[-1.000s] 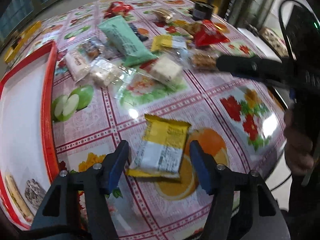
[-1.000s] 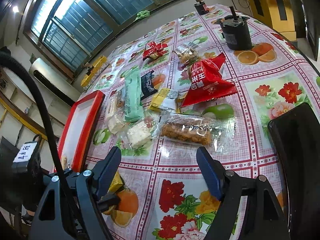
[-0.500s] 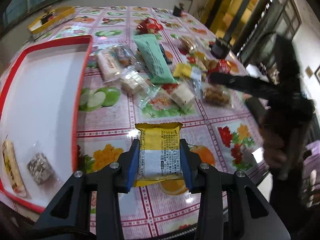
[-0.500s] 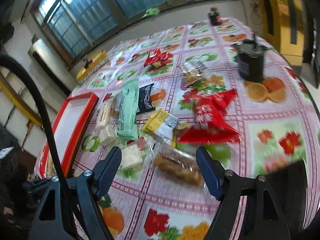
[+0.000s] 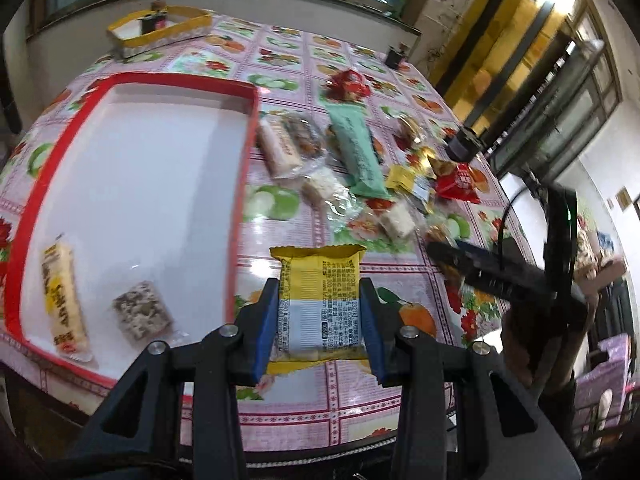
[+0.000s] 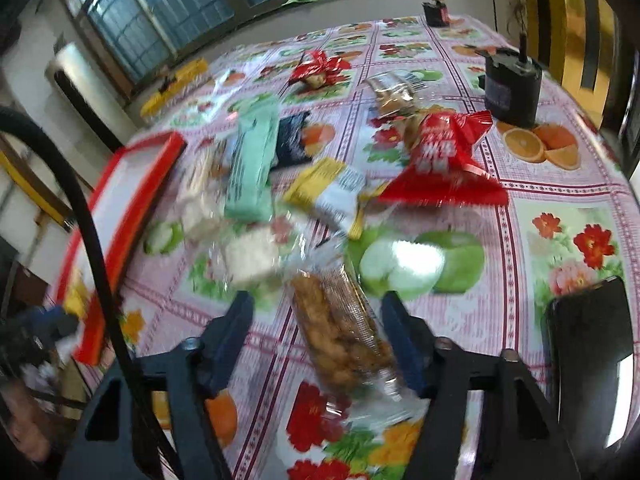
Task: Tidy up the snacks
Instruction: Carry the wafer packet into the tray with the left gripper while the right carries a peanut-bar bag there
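Note:
My left gripper [image 5: 319, 312] is shut on a yellow-and-white snack packet [image 5: 318, 280] and holds it above the flowered tablecloth, just right of the red-rimmed white tray [image 5: 240, 184]. A yellow-and-white bar [image 5: 64, 296] and a speckled seed square [image 5: 140, 316] lie in the tray. In the right wrist view, my right gripper [image 6: 317, 304] straddles a brown crispy snack in a clear wrapper [image 6: 340, 332]. Its jaws are closing, with a gap still showing at the left pad. The tray [image 6: 136, 176] lies further left in that view.
Loose snacks lie in the middle of the table: a mint-green packet [image 6: 252, 164], a red bag [image 6: 444, 160], a yellow-white packet [image 6: 328, 192] and a white square [image 6: 250, 256]. A black canister [image 6: 512, 88] stands far right. A yellow box [image 5: 160, 32] sits at the far edge.
The left gripper closed on the yellow packet and lifted it off the table beside the tray. The right gripper came down around the brown snack and its jaws narrowed.

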A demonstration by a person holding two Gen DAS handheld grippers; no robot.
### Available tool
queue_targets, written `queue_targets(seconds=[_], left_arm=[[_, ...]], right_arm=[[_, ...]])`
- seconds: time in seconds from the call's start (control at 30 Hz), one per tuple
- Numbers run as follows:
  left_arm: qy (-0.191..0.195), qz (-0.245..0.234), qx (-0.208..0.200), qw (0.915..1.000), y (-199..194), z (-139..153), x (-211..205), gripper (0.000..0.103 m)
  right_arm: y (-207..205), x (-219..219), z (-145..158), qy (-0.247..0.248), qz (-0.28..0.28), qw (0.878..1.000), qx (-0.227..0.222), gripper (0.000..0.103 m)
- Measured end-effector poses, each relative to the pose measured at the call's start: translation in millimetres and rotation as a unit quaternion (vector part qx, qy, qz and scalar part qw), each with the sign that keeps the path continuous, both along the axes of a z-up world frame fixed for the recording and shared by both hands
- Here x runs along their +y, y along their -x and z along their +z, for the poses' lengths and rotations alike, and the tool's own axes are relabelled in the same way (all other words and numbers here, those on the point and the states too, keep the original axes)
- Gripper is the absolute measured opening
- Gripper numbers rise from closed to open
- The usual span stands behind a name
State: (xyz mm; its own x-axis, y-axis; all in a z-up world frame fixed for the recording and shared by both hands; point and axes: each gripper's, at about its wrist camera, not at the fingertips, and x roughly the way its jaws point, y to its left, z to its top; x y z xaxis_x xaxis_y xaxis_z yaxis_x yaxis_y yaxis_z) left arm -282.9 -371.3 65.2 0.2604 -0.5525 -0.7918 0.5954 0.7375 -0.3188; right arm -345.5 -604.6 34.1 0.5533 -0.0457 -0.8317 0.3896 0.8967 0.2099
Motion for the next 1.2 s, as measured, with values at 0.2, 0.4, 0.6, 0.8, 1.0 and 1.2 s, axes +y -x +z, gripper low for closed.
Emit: queue_targets(seconds=[0.2, 0.4, 0.6, 0.8, 1.0, 1.2], left_arm=[[0.012, 0.037, -0.013, 0.9992, 0, 12, 27, 0.04], [0.024, 0.095, -0.024, 0.995, -8, 27, 71, 0.04], [0.029, 0.15, -0.049, 0.987, -24, 42, 102, 0.04], [0.03, 0.162, -0.04, 0.9855, -44, 34, 105, 0.04], [0.02, 0.178, -0.001, 0.9838, -87, 3, 103, 0.04], [0.011, 0.193, 0.022, 0.9809, -115, -14, 106, 0.04]], right_arm=[[6, 13, 1, 0.052, -0.018, 0.998, 0.031, 0.034], [32, 36, 32, 0.032, -0.009, 0.999, -0.042, 0.034], [13, 83, 66, -0.03, 0.085, 0.989, -0.116, 0.034], [-38, 119, 69, -0.08, 0.146, 0.978, -0.128, 0.033], [-101, 136, 51, -0.112, 0.165, 0.974, -0.108, 0.033], [-151, 147, 28, -0.121, 0.168, 0.975, -0.079, 0.033]])
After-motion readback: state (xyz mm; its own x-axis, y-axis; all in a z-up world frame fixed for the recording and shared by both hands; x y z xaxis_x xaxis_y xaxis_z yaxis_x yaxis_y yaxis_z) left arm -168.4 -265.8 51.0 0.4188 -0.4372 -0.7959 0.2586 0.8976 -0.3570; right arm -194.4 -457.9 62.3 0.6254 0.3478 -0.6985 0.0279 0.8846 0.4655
